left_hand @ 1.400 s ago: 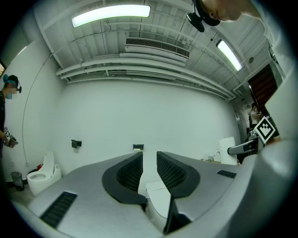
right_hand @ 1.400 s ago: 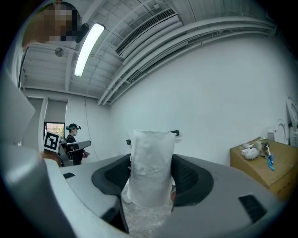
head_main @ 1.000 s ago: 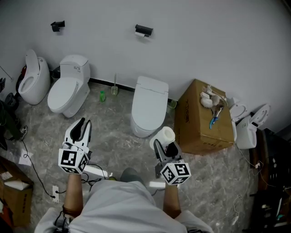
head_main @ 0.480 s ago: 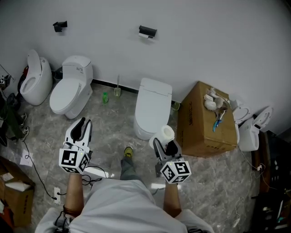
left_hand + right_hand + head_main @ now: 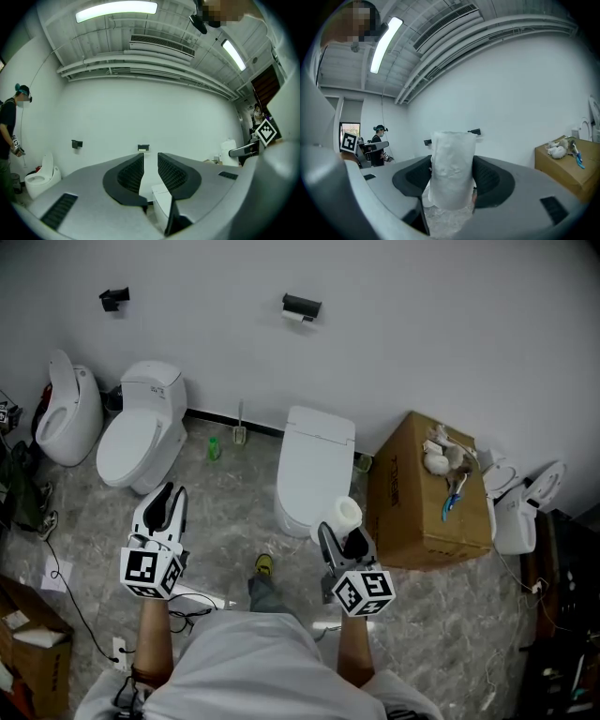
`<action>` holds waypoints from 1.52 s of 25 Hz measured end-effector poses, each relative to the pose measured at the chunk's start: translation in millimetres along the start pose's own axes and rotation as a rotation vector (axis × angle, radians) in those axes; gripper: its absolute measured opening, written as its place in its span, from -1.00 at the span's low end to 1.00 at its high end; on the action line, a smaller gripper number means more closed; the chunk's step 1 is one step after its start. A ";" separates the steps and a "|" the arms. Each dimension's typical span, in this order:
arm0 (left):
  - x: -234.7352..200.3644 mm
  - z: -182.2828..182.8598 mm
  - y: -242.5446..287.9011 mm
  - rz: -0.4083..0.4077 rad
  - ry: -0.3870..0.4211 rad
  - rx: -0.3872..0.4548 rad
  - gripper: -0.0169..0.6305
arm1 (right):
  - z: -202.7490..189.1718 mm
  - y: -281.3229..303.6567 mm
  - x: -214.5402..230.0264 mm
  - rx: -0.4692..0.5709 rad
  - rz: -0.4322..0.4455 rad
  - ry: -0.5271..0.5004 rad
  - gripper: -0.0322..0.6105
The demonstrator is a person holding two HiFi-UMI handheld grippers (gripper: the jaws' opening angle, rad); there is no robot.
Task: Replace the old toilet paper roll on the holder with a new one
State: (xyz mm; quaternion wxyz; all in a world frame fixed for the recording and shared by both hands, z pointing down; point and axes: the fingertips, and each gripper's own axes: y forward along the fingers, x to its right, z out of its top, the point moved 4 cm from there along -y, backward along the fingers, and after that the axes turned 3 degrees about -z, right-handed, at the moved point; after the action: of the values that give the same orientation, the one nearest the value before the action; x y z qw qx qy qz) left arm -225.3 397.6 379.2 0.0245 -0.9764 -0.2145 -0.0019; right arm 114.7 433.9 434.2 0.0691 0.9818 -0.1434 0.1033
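Grip check: new roll (image 5: 345, 515) in right gripper (image 5: 342, 542), holder (image 5: 301, 307) on wall, well apart.
Head view: roll upright. Left gripper view: left gripper (image 5: 149, 161) jaws slightly spread, nothing between. Right gripper view: jaws pinch roll's sides; likely light, soft, crushable, so hold mid-body gently.

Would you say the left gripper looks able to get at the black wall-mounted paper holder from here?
Probably not yet: the left gripper hangs well short of the black wall-mounted paper holder, with the white closed toilet standing below it. Otherwise the way looks free.
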 end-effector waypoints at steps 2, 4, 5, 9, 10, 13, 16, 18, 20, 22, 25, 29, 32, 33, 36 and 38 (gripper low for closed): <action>-4.2 -2.5 13.4 -0.002 -0.001 -0.004 -0.64 | 1.2 12.0 6.4 -0.008 -0.013 -0.011 -0.05; -9.9 -5.9 27.8 0.000 -0.007 -0.009 -0.64 | 2.6 26.5 12.6 -0.017 -0.021 -0.020 -0.05; -12.0 -7.9 35.2 0.001 -0.010 -0.012 -0.64 | 3.3 33.9 16.3 -0.020 -0.021 -0.018 -0.05; -22.9 -15.8 65.4 0.007 -0.017 -0.027 -0.63 | 6.1 65.3 28.8 -0.025 -0.017 -0.022 -0.05; -27.3 -18.0 73.1 0.010 -0.018 -0.029 -0.63 | 6.7 74.3 31.0 -0.023 -0.012 -0.019 -0.05; -39.3 -25.6 98.0 0.017 -0.025 -0.040 -0.64 | 7.2 102.0 40.1 -0.024 -0.009 -0.004 -0.05; -44.2 -30.2 126.3 0.018 -0.030 -0.057 -0.63 | 12.1 127.4 53.2 -0.035 -0.011 0.015 -0.05; -45.8 -30.3 146.5 0.019 -0.030 -0.065 -0.64 | 18.3 145.6 63.1 -0.041 -0.009 0.019 -0.05; -48.3 -32.0 165.9 0.022 -0.032 -0.075 -0.63 | 22.4 165.0 73.2 -0.049 -0.006 0.022 -0.05; -53.6 -34.9 184.8 0.029 -0.036 -0.087 -0.63 | 25.2 184.6 81.9 -0.063 -0.003 0.020 -0.05; -62.2 -36.4 212.8 0.040 -0.037 -0.094 -0.64 | 29.3 213.4 92.9 -0.077 0.016 0.019 -0.05; -65.6 -35.4 252.2 0.045 -0.033 -0.095 -0.64 | 38.1 248.0 114.2 -0.085 0.028 0.019 -0.05; -67.4 -34.8 279.2 0.050 -0.032 -0.097 -0.64 | 46.1 271.0 129.6 -0.087 0.039 0.017 -0.05; -67.1 -34.4 288.4 0.049 -0.031 -0.098 -0.64 | 48.7 278.6 135.2 -0.086 0.043 0.017 -0.05; -62.4 -33.9 314.7 0.038 -0.021 -0.099 -0.64 | 56.1 298.6 152.4 -0.080 0.053 0.016 -0.05; -60.0 -35.4 326.2 0.035 -0.017 -0.103 -0.63 | 58.8 307.4 160.4 -0.077 0.055 0.015 -0.05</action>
State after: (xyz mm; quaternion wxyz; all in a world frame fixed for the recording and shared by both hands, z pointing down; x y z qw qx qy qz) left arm -142.8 75.1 398.3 -0.0276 -0.9800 -0.1971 -0.0044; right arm 184.8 89.5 445.6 0.1049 0.9733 -0.1738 0.1071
